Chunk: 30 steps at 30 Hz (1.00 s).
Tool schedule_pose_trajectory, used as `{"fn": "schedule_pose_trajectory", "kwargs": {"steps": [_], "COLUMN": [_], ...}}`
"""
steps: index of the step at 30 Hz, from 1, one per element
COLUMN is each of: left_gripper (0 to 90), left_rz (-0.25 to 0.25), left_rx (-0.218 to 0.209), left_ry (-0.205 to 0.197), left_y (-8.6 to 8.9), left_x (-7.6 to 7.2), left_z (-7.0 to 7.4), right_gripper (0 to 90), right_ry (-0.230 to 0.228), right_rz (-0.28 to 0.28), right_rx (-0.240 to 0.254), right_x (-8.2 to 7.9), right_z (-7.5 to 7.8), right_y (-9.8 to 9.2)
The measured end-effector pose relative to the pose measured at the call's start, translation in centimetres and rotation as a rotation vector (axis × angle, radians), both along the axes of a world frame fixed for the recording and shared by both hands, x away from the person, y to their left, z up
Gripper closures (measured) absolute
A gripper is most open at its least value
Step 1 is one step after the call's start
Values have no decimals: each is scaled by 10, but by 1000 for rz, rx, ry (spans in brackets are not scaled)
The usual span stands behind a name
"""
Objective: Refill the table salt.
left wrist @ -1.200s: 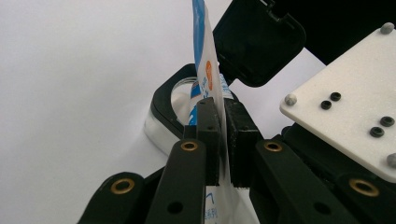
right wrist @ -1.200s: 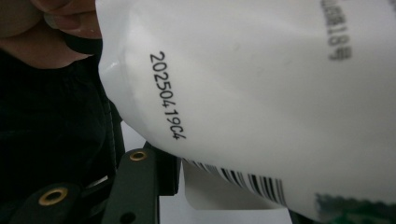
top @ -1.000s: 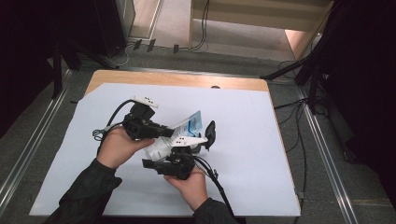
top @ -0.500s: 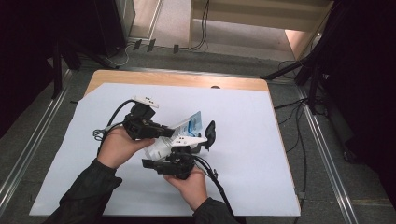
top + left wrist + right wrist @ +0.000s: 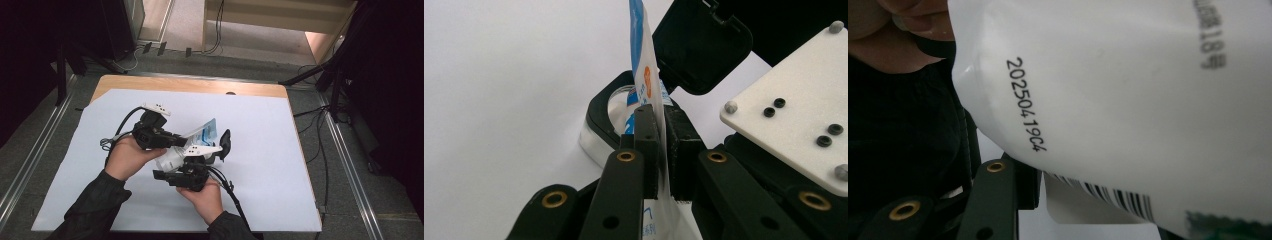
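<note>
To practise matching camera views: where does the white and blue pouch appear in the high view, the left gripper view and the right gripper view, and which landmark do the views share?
High view: the white and blue pouch sits mid-table, between the two grippers.
Left gripper view: centre, rising edge-on, pinched between the black jaws.
Right gripper view: close up, across the upper right, date code and barcode facing the camera.
Shared landmark: the white table cover.

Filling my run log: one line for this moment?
left tongs: shut on sachet | right tongs: gripping white container | lid: open
</note>
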<state>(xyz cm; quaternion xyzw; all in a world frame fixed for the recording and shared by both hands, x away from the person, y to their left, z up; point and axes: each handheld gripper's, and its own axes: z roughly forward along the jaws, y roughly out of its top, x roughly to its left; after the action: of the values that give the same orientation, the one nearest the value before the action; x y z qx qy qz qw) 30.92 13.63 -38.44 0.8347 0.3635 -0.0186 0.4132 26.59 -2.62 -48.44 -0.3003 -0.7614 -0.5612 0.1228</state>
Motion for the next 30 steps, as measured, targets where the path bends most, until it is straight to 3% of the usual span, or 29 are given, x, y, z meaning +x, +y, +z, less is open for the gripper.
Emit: {"fn": "schedule_pose_trajectory", "kwargs": {"steps": [30], "left_gripper": [869], "left_rz": [-2], "left_rx": [-5], "left_ry": [-8], "left_y": [-3], "left_x": [1], "left_z": [1], "right_gripper": [587], "right_ry": [4], "right_rz": [-7], "right_rx": [9], "right_x": [1], "right_z": [1], "right_y": [-1]}}
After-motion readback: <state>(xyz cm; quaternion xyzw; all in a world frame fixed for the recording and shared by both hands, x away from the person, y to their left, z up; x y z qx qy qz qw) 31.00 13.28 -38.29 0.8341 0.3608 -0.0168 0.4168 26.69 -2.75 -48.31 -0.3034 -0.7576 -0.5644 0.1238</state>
